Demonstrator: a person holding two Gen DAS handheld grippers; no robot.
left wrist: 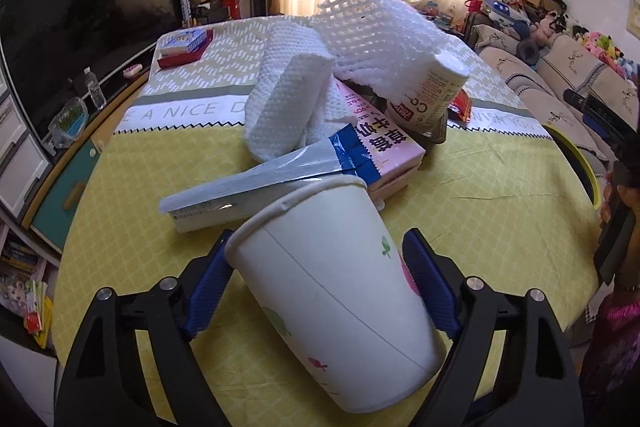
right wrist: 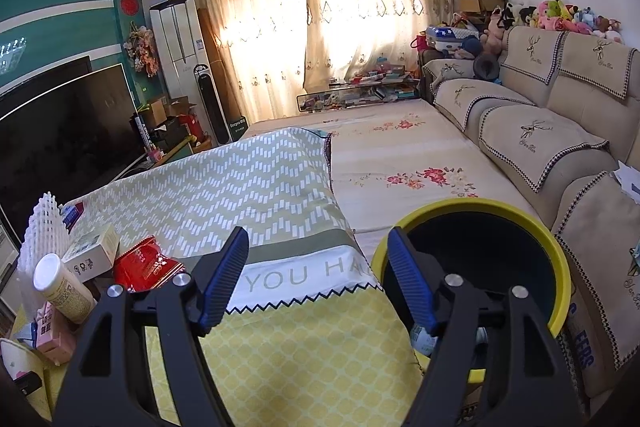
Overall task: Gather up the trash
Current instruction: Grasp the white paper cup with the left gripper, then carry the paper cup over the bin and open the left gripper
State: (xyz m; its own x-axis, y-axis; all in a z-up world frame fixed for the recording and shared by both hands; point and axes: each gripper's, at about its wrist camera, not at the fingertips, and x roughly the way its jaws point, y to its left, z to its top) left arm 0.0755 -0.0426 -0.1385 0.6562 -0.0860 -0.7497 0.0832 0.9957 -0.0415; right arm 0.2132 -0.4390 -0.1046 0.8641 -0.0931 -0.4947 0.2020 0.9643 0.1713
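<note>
A white paper cup (left wrist: 336, 291) lies on its side on the yellow tablecloth (left wrist: 480, 219). My left gripper (left wrist: 318, 231) is shut on it, one blue pad against each side. Behind the cup is a trash pile: a blue-and-silver wrapper (left wrist: 260, 183), a pink carton (left wrist: 384, 143), a paper towel (left wrist: 288, 107), white foam netting (left wrist: 376, 35), a white bottle (left wrist: 436, 91) and a red wrapper (right wrist: 144, 263). My right gripper (right wrist: 317, 233) is open and empty over the table's right edge. Just right of it is the yellow-rimmed black bin (right wrist: 560, 267).
A large television (left wrist: 80, 39) stands on a cabinet to the left. A beige sofa (right wrist: 540, 135) runs along the right, behind the bin. A red tray with a small box (left wrist: 184, 47) sits at the table's far end. A hand (left wrist: 616, 203) holds the right gripper's body.
</note>
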